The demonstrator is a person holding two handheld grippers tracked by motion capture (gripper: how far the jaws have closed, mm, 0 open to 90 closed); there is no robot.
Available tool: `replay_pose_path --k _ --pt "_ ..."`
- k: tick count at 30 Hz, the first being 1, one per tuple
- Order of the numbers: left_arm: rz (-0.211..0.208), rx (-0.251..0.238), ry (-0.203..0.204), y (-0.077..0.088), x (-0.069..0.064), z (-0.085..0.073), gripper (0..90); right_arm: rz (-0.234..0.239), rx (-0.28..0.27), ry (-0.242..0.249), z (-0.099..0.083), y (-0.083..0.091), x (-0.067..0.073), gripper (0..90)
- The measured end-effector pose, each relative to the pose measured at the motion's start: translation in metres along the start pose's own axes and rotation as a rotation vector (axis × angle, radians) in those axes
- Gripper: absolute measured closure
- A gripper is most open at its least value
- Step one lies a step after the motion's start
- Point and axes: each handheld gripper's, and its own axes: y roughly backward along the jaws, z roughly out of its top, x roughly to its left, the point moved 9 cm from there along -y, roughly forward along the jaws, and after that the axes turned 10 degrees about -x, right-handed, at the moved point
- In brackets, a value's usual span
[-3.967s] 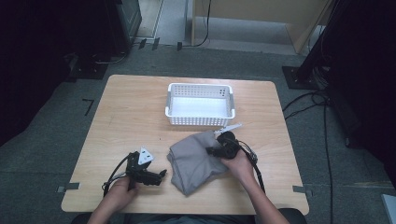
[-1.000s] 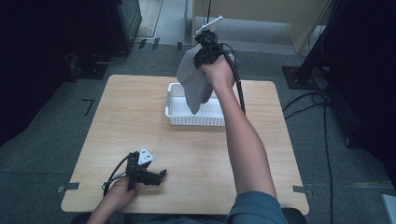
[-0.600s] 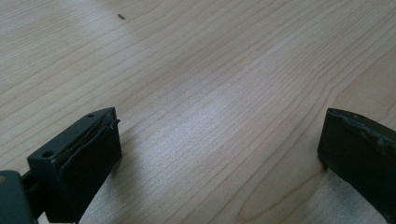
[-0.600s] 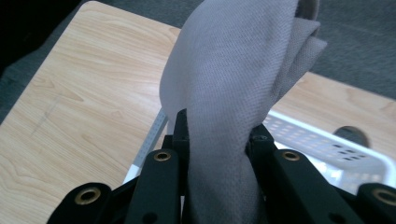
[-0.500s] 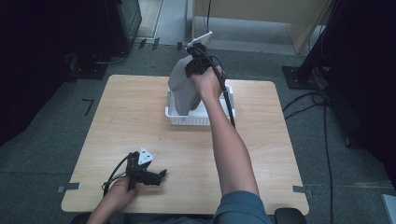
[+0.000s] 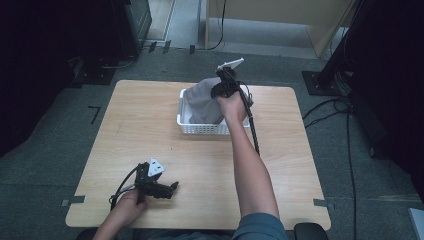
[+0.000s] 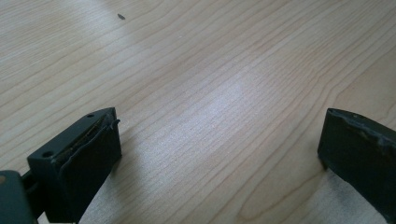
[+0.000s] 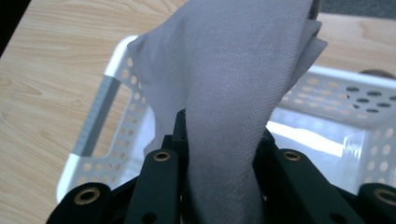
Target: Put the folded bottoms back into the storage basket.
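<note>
At the table's seven o'clock the left gripper (image 6: pixel 172 187) rests on the wood, jaws spread wide and empty — parked out of the way. Toward one o'clock the right gripper (image 6: pixel 220 90) pinches the grey cloth (image 6: pixel 202 102), dangling it into the white basket (image 6: pixel 200 129) — apparently for dropping.

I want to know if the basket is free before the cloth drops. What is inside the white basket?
The grey cloth, pinched by the right gripper, hangs into the white basket. The visible floor looks bare; the cloth hides the rest.
</note>
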Motion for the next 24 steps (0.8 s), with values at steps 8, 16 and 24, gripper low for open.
replay_pose_path --k 8,16,24 --pt "0.001 -0.001 0.000 0.000 0.000 0.000 0.0 0.002 -0.011 -0.061 -0.017 -0.006 -0.018 71.9" --pt "0.000 -0.001 0.002 0.000 0.000 0.000 0.0 0.005 -0.007 -0.081 -0.031 -0.016 -0.026 71.4" --pt "-0.001 0.000 0.002 0.000 0.000 0.000 0.0 0.010 -0.008 -0.118 -0.041 -0.023 -0.039 66.3"
